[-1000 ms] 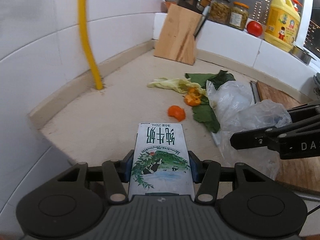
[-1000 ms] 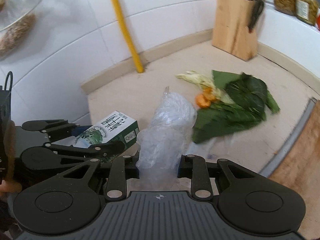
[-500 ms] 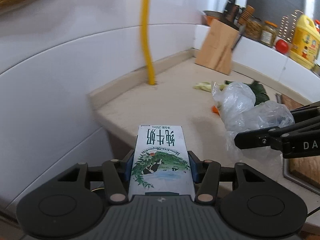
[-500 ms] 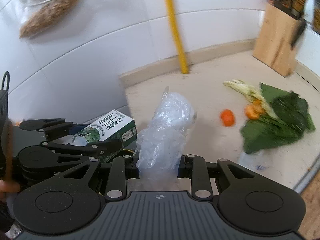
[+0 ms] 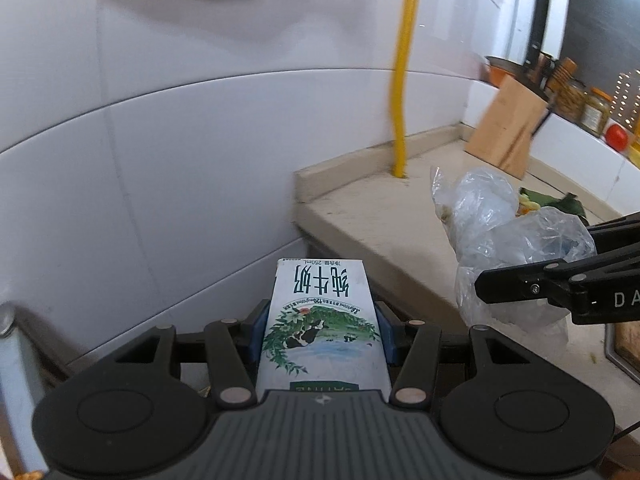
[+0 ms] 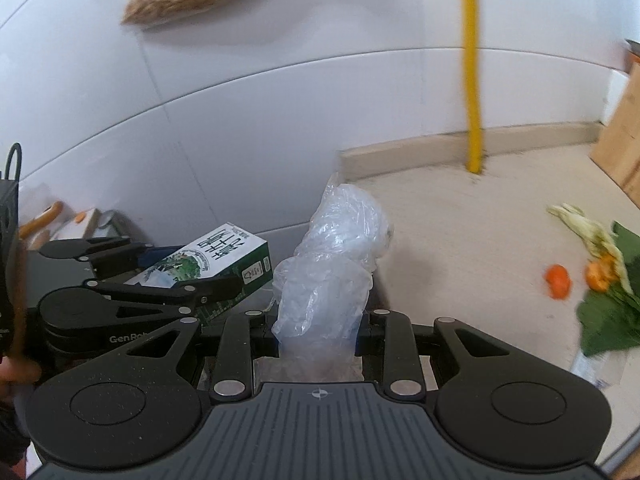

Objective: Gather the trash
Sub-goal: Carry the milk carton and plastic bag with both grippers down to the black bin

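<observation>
My left gripper [image 5: 320, 320] is shut on a white and green milk carton [image 5: 320, 320], held past the left end of the beige counter [image 5: 384, 232]. The right wrist view shows the same milk carton [image 6: 208, 260] in the left gripper [image 6: 160, 276] at lower left. Between the pads of my right gripper [image 6: 316, 332] is a crumpled clear plastic bag [image 6: 332, 264], gripped firmly over the counter's left end. That plastic bag [image 5: 504, 232] and the right gripper [image 5: 520, 286] appear at the right of the left wrist view. Green leaves [image 6: 612, 304] and orange peel [image 6: 558, 280] lie on the counter.
White tiled wall [image 5: 160, 160] fills the left. A yellow pipe [image 5: 402, 80] rises from the counter's back edge. A wooden knife block [image 5: 508, 132], jars [image 5: 596, 108] and a tomato [image 5: 616, 136] stand far right. A metal object [image 5: 12, 380] shows low at the left edge.
Both grippers have swung left together, from over the counter toward and past its left end, each keeping its load. The leaves and peel have slid to the right of view.
</observation>
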